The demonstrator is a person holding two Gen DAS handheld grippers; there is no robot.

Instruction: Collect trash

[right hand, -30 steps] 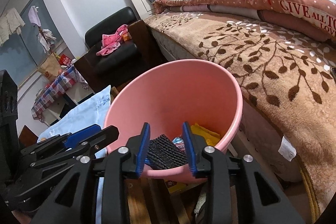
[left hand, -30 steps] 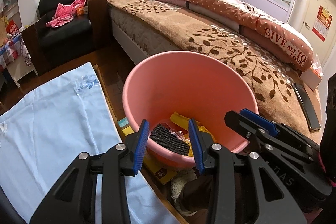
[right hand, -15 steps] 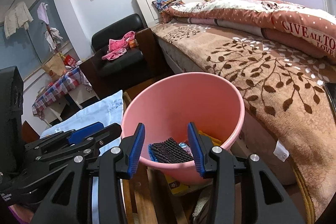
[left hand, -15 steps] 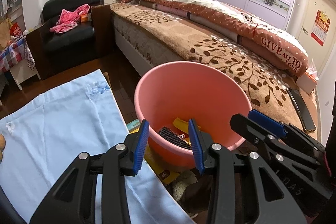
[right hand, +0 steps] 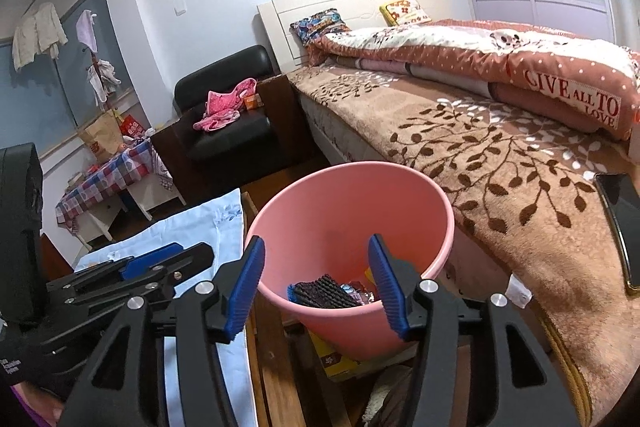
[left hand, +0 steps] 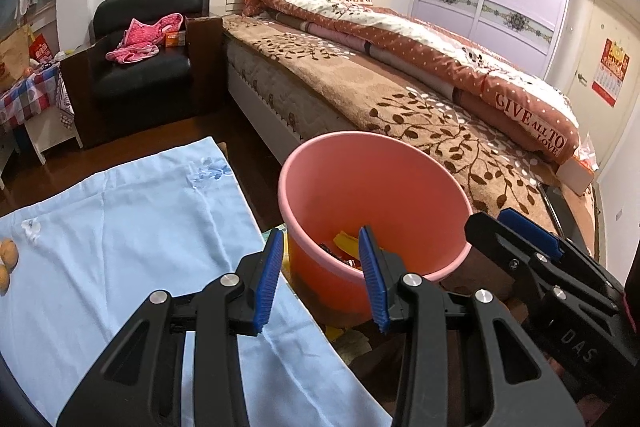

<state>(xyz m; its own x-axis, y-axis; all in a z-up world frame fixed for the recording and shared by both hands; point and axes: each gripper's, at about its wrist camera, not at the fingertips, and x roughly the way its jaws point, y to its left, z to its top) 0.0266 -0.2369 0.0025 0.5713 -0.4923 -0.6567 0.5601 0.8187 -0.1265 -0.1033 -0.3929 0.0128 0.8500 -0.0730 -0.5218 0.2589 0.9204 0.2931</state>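
A pink trash bucket (left hand: 376,187) stands on the floor beside the bed; it also shows in the right wrist view (right hand: 352,211). Inside lie a black ridged piece (right hand: 324,293), yellow wrappers (left hand: 346,241) and other scraps. My left gripper (left hand: 320,275) is open and empty, just short of the bucket's near rim. My right gripper (right hand: 316,283) is open and empty, above the bucket's near rim. Each gripper shows from the side in the other's view.
A light blue cloth (left hand: 120,235) covers a table at left, with two small brown round things (left hand: 7,259) at its edge. The bed (left hand: 420,107) is right, with a phone (right hand: 620,219) on it. A black armchair (left hand: 148,59) stands behind. A yellow box (right hand: 336,359) lies under the bucket.
Both grippers have pulled back and up from the bucket, which looks smaller and farther. The right gripper has opened wider. Both stay empty.
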